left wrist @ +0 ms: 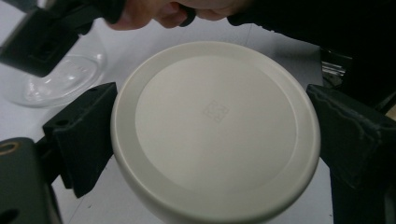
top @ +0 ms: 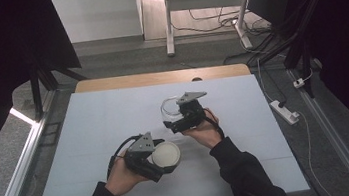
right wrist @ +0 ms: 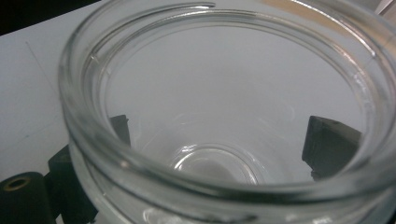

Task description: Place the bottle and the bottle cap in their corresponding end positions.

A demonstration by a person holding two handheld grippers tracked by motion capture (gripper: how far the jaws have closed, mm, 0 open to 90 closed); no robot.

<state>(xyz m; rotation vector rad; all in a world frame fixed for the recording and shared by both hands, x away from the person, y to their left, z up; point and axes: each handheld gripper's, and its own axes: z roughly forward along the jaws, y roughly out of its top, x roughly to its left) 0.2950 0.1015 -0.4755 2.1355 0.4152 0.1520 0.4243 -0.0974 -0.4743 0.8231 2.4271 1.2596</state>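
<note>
A round white lid [left wrist: 215, 130] sits flat-face up between the two black jaws of my left gripper [left wrist: 215, 140], which is shut on its rim. In the high view this lid [top: 166, 155] is at the table's near middle, in my left gripper [top: 162, 161]. A clear glass jar [right wrist: 219, 93] with an open mouth is gripped by my right gripper [right wrist: 219, 140]; its jaws show through the glass on either side. From above, the jar [top: 167, 107] is just beyond and right of the lid, with my right gripper [top: 174, 114] shut on it. Jar and lid are apart.
The work surface is a pale mat [top: 105, 121] on a wooden table [top: 160, 77]. Metal rails run along both sides. On the floor at the right lies a power strip [top: 285, 110] with cables. A desk frame [top: 168, 23] stands behind.
</note>
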